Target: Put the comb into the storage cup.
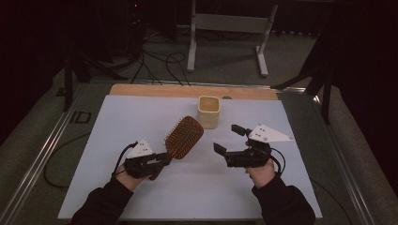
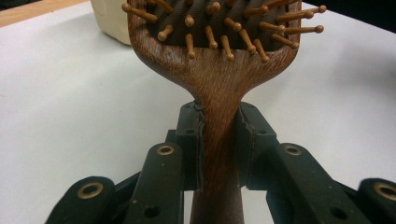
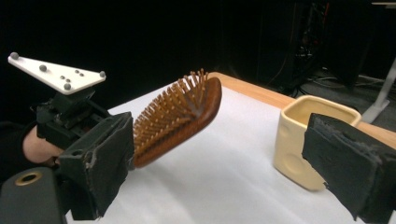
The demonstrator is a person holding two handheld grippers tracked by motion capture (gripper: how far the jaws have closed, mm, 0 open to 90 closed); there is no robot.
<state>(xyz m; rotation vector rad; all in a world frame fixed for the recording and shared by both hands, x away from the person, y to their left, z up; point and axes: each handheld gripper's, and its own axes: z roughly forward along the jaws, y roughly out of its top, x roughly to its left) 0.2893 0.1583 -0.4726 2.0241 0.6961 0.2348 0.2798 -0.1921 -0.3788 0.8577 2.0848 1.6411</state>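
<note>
Up off the table, a wooden hairbrush [image 1: 184,137] is clamped by its handle in the left gripper [image 1: 162,161].

Its bristles face up and toward the right gripper [image 1: 230,139], whose jaws stand wide apart with nothing between them. Beyond the brush head, a cream square cup [image 1: 209,111] sits upright on the white table [image 1: 141,117], close to the brush but not touching it. The two grippers are well apart.

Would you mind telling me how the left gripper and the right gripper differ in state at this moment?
The left gripper is shut on the hairbrush, its fingers clamping the wooden handle; the right gripper is open and holds nothing. The left gripper carries the hairbrush raised off the table with bristles up, while the right gripper points toward the cream cup. Both are hand-held, each with a grey plate on top.
</note>
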